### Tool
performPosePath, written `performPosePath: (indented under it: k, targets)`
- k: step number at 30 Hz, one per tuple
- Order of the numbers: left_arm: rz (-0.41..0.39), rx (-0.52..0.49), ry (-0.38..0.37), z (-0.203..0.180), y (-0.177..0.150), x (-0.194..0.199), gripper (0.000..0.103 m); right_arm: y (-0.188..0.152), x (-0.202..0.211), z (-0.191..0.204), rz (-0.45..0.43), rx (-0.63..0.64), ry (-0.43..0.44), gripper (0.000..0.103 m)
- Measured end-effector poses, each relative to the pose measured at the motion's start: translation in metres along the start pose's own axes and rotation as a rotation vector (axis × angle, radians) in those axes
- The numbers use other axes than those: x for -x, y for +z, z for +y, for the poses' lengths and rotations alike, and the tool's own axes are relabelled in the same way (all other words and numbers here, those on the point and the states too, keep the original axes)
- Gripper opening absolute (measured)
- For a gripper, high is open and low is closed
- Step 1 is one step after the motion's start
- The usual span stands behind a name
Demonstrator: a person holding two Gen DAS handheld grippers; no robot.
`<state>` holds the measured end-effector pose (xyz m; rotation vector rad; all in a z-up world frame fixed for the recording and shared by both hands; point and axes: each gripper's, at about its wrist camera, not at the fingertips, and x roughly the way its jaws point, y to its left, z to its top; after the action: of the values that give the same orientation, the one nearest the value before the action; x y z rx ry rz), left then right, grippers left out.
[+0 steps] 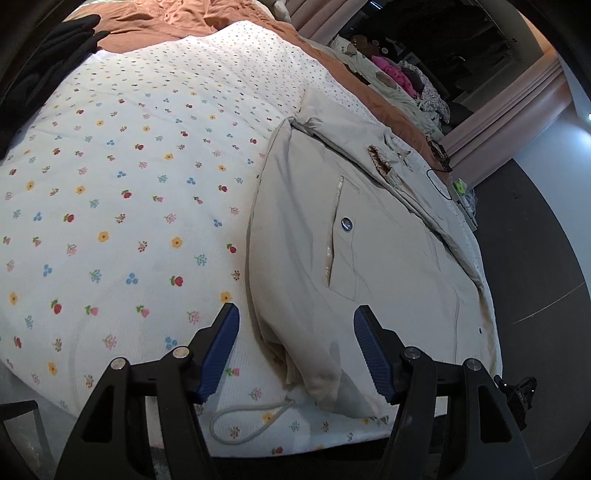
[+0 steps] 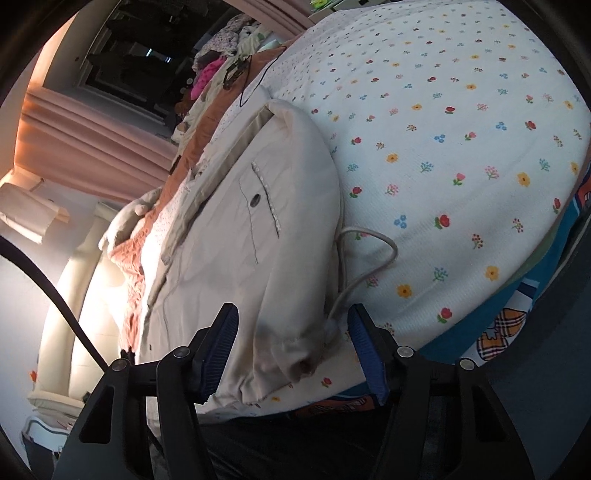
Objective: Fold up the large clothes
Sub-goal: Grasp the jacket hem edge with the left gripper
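**Both grippers straddling the near hem of a beige jacket**

The left gripper (image 1: 295, 350) is hanging over the near edge of the bed, its blue fingers (image 1: 218, 354) standing apart with the jacket (image 1: 369, 240) hem's bunched corner lying between them; the pads are not pressing the cloth. The right gripper (image 2: 291, 347) is doing likewise, its fingers (image 2: 218, 354) spread on either side of a rumpled hem corner, again without pinching it. A pale drawcord (image 1: 243, 417) is looping out from the hem onto the flowered quilt (image 1: 129, 184).

Beyond the fingers the jacket is lying flat along one side of the quilt, a snap (image 1: 346, 223) showing on its pocket. Farther off, an orange blanket (image 1: 177, 22) is covering the bed's far end, a heap of clothes (image 1: 406, 74) is sitting past it, and pink curtains (image 2: 92, 133) are hanging behind.
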<state>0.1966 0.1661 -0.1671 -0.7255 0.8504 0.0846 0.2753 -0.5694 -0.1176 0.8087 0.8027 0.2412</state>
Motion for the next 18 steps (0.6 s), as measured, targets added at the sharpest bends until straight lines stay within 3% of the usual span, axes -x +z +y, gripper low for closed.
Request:
performPosePath:
  k: [4,8,13,15,18]
  targets:
    - [0.022,0.019,-0.043,0.005,0.006,-0.018,0.057,0.0,-0.005,-0.006,-0.01,-0.038,0.051,0.06]
    - [0.036,0.05,-0.115,0.006,0.006,-0.025,0.057,-0.006,-0.012,-0.013,-0.017,-0.052,0.07,0.06]
    - [0.064,0.082,-0.208,0.007,-0.008,-0.023,0.057,-0.016,-0.025,-0.019,0.015,-0.086,0.118,0.036]
    - [0.06,0.075,-0.189,0.007,-0.011,-0.022,0.048,-0.015,-0.029,-0.02,0.008,-0.086,0.094,0.023]
    - [0.077,0.111,-0.188,0.012,-0.011,-0.023,0.015,-0.013,-0.03,-0.018,-0.018,-0.089,0.089,0.013]
